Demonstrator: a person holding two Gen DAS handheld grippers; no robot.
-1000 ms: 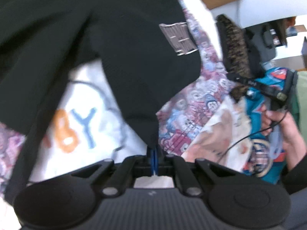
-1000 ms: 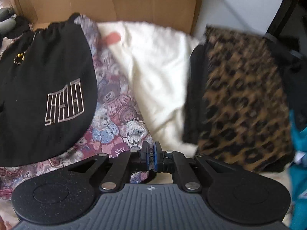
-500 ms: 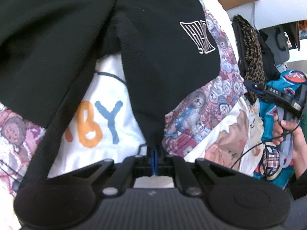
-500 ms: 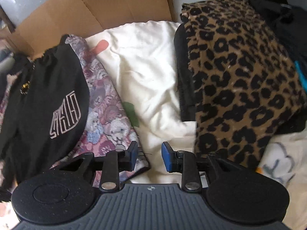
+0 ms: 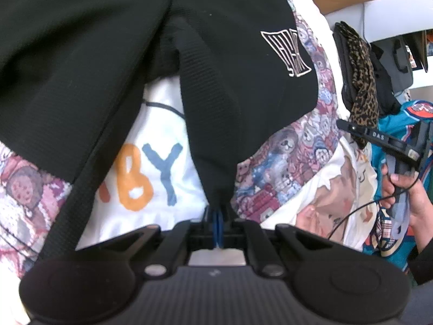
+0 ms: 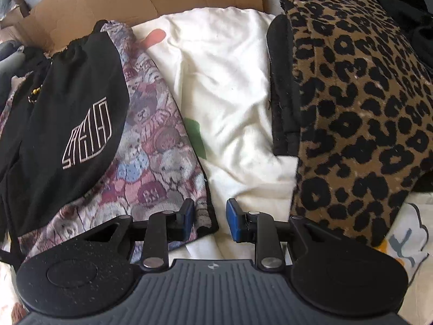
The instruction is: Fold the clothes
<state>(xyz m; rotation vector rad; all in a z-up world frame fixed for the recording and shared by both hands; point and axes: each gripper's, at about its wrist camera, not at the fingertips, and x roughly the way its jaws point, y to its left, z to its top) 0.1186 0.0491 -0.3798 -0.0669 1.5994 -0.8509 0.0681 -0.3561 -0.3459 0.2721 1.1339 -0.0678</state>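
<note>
My left gripper (image 5: 217, 226) is shut on a corner of the black garment (image 5: 189, 62), which stretches up and away from the jaws and carries a white outline logo (image 5: 286, 52). The same black garment (image 6: 67, 113) lies at the left in the right wrist view, over a teddy-bear print cloth (image 6: 159, 162). My right gripper (image 6: 210, 220) is open, hovering just above the edge of that print cloth and a cream cloth (image 6: 230, 94), with nothing between its fingers. In the left wrist view, the right gripper's handle (image 5: 397, 149) shows at the right, held by a hand (image 5: 414, 197).
A folded leopard-print garment (image 6: 360, 113) lies at the right on the cream cloth. A cardboard box (image 6: 135, 2) stands behind the pile. A white cloth with orange and blue letters (image 5: 151, 178) lies under the black garment. A teal patterned garment (image 5: 389, 124) is at the far right.
My right gripper went from shut to open and drew closer over the cloth pile. The left gripper kept its hold on the black garment, pulling it tauter.
</note>
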